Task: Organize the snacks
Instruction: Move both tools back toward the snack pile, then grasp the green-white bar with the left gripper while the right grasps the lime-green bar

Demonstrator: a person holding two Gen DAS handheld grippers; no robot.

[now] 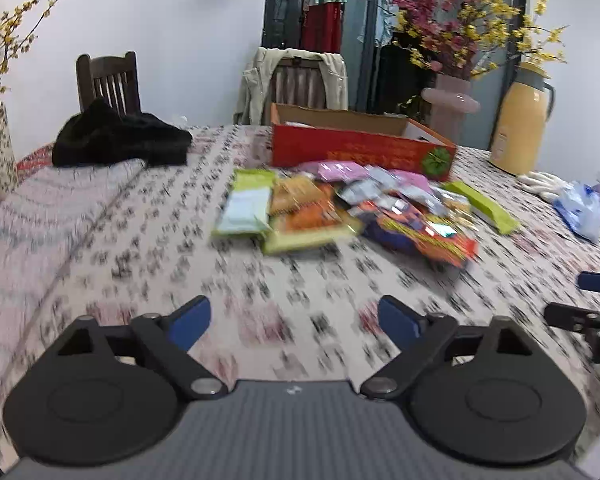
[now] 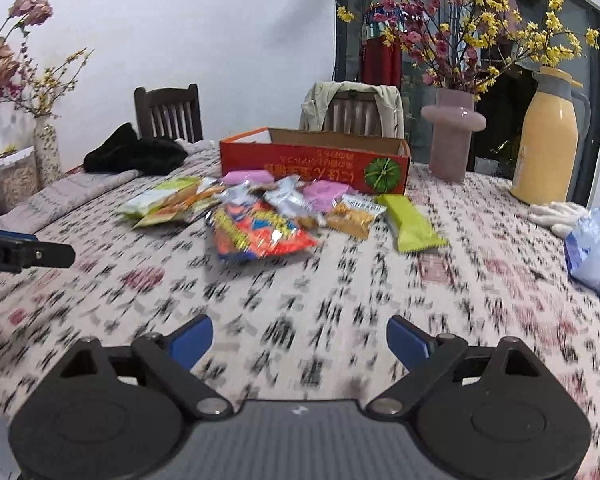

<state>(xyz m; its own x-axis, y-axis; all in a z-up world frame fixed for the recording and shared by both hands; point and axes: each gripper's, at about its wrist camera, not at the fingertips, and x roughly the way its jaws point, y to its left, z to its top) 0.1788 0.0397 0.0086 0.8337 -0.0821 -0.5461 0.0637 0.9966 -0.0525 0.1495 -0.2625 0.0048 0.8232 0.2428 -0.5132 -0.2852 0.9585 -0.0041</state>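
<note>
Both claws, left gripper (image 1: 294,322) and right gripper (image 2: 300,340), hanging wide and empty near the table's (image 2: 480,280) front edge; snack packets (image 2: 260,232) lying mid-table before the red box (image 2: 312,164), likely their destination.

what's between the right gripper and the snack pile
Only bare patterned tablecloth: in the right wrist view nothing lies between the open right gripper and the snack pile.

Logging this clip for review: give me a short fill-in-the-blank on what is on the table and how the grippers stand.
1. The snacks lie in front of the red ____.
2. Both the left gripper and the right gripper are ____.
3. A beige jacket hangs over a ____.
4. The thermos is ____ in colour.

Missing words: box; open; chair; yellow
</note>
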